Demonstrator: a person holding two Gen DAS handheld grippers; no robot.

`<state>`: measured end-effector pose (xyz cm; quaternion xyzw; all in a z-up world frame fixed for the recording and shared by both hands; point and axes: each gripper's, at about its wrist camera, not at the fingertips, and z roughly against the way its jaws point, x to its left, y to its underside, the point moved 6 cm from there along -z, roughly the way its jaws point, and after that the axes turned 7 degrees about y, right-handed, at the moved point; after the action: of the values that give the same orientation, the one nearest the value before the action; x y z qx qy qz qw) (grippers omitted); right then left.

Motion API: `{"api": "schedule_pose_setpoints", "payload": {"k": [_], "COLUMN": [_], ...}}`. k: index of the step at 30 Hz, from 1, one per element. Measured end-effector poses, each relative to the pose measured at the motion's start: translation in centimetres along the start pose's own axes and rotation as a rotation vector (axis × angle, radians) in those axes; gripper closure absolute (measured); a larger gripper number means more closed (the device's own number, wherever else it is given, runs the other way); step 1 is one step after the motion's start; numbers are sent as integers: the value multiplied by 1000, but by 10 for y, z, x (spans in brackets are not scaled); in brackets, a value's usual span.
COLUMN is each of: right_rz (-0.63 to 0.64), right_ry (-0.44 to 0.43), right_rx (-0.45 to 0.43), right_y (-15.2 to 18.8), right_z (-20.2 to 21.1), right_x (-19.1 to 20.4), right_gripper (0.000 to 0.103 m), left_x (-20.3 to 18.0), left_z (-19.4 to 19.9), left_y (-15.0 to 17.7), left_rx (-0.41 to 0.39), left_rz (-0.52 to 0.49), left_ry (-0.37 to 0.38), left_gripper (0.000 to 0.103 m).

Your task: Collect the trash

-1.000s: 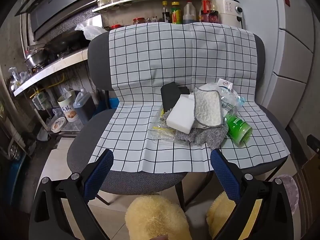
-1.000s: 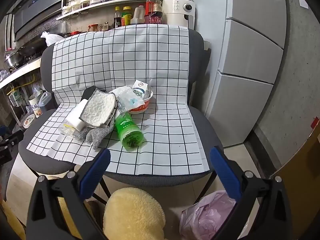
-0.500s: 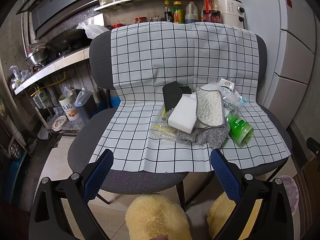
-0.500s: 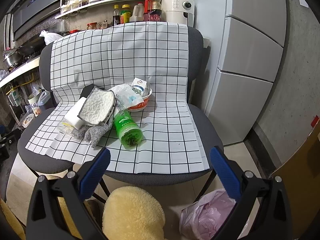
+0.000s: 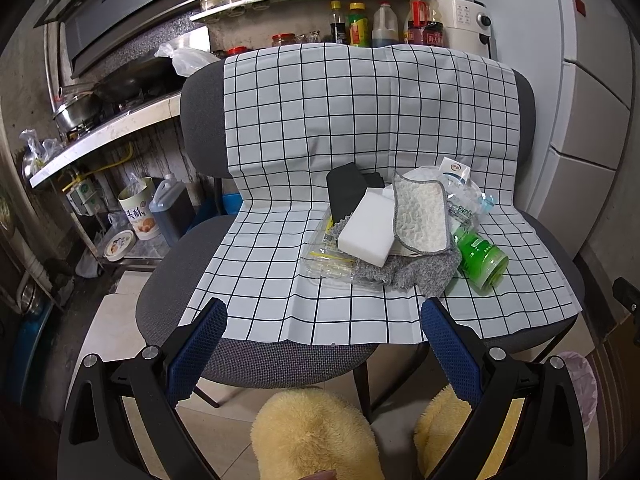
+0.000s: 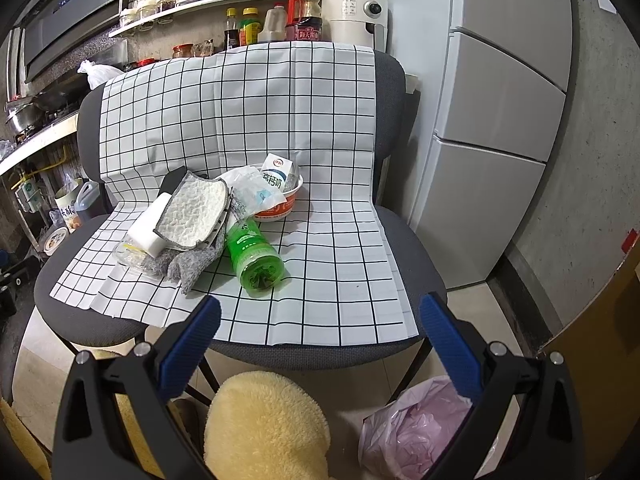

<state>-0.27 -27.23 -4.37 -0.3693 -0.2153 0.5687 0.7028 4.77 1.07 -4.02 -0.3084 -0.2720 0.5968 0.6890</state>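
Judging from how things lie, the collecting has not started yet: all the trash is on the chair [image 6: 416, 264], on the checked cloth [image 6: 320, 280], and nothing is held.

The left gripper [image 5: 324, 324] hangs in front of the seat edge with its jaws wide apart and nothing between them. The right gripper [image 6: 320, 316] is the same, wide apart and holding nothing, a little in front of the seat.

The pile sits near the middle of the seat. A green bottle [image 6: 256, 260] lies on its side, its bottom toward the right camera, touching the grey cloth [image 6: 192, 264]. Behind it is a red and white paper bowl [image 6: 280, 208] with a small milk carton [image 6: 276, 172] standing in it and a crumpled clear plastic bag [image 6: 256, 192] leaning on it. To the left are a white sponge block [image 5: 368, 232], a white rag with grey border [image 5: 420, 216] lying partly on it, a clear plastic packet [image 5: 328, 256] under them, and a black item [image 5: 344, 192] at the back, which I cannot identify.

A pink bag [image 6: 408, 428] stands open on the floor, below the right gripper, near the front right of the chair. I think it is the place for the trash, and from here I see nothing in it, but the inside shows only partly.

So everything is left to do: sorting trash such as the bottle, bowl, carton and plastic from the cleaning things, and carrying each piece to the bag. The bottle is nearest to the right gripper and looks like the easy first piece.
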Motion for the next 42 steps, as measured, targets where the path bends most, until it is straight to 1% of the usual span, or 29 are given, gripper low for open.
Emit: {"api": "schedule_pose_setpoints", "payload": {"k": [42], "right_rz": [-1], "right_ry": [3], "right_rx": [5], "right_y": [0], "right_z": [-1], "right_x": [1], "right_gripper": [6], "left_x": [4], "left_z": [0], "left_y": [0], "left_rx": [-2], "left_rz": [9], "left_ry": [0], "left_gripper": [7]}}
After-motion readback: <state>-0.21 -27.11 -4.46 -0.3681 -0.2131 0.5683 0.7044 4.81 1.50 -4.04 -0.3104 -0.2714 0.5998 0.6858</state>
